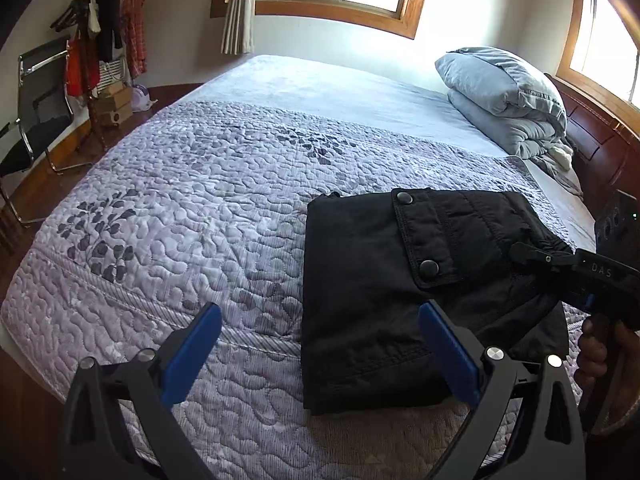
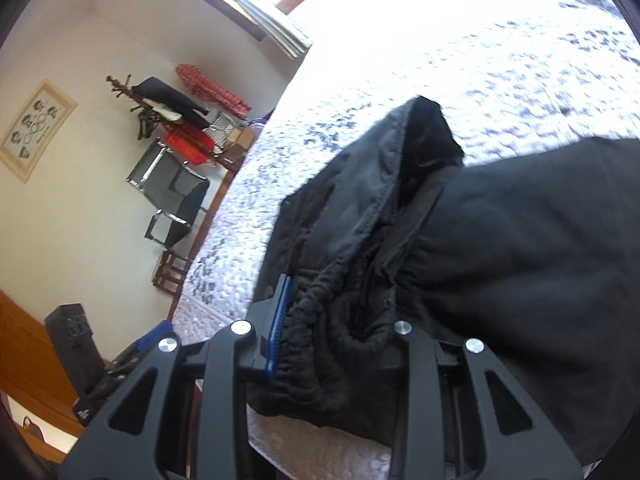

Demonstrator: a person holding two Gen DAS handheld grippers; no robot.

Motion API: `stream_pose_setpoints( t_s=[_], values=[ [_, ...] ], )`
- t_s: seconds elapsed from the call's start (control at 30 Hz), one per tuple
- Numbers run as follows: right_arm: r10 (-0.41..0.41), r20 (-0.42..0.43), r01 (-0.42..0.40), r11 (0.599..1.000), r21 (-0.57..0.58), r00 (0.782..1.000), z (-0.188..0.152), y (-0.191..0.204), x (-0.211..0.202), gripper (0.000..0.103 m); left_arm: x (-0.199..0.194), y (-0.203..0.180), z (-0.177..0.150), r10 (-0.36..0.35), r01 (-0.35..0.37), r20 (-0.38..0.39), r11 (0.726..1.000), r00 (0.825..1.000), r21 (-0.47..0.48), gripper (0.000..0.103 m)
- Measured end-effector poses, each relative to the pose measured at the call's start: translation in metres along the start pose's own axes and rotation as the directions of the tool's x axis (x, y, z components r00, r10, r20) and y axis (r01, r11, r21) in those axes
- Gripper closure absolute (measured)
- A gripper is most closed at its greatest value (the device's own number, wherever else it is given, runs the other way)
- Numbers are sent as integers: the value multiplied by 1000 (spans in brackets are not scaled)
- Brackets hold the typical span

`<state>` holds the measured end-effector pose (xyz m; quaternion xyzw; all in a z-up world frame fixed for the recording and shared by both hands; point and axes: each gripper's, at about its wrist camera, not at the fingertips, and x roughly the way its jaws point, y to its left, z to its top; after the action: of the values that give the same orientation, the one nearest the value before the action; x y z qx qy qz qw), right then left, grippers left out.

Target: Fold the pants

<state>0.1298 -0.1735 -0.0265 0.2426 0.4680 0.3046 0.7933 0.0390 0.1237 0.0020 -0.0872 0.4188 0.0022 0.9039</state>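
Left tongs [image 1: 320, 356] spread wide, nothing between the blue pads, hovering over the near edge of the bed [image 1: 192, 200]; black pants [image 1: 372, 300] folded on the quilt at 1 o'clock; right tongs [image 2: 332, 320] pinched on the pants' gathered waistband [image 2: 340, 320], that end lifted; pillow [image 1: 500, 80] far at 2 o'clock

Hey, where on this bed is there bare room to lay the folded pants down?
Bare quilt left of the black pants, and the plain sheet beyond. Crowded right: pillow and duvet pile by the headboard.
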Motion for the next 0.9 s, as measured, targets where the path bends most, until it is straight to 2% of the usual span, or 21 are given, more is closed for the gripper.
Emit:
stream_pose_setpoints(
  t_s=[0.2,0.37,0.6,0.9],
  values=[
    [86,26,-86,996,-32,996,12,16,-19,74,-6,-3,2,-2,2,17,1000,1000,7,4],
    [111,66,-108,993,-48,992,17,19,-51,74,-12,-9,4,-18,17,31,1000,999,20,4],
    [100,106,-96,994,-43,989,20,8,-90,74,-8,-17,3,-29,29,17,999,999,32,4],
    [31,164,-34,999,18,986,21,-22,-125,74,4,-28,-3,-32,34,-25,998,999,55,4]
  ],
)
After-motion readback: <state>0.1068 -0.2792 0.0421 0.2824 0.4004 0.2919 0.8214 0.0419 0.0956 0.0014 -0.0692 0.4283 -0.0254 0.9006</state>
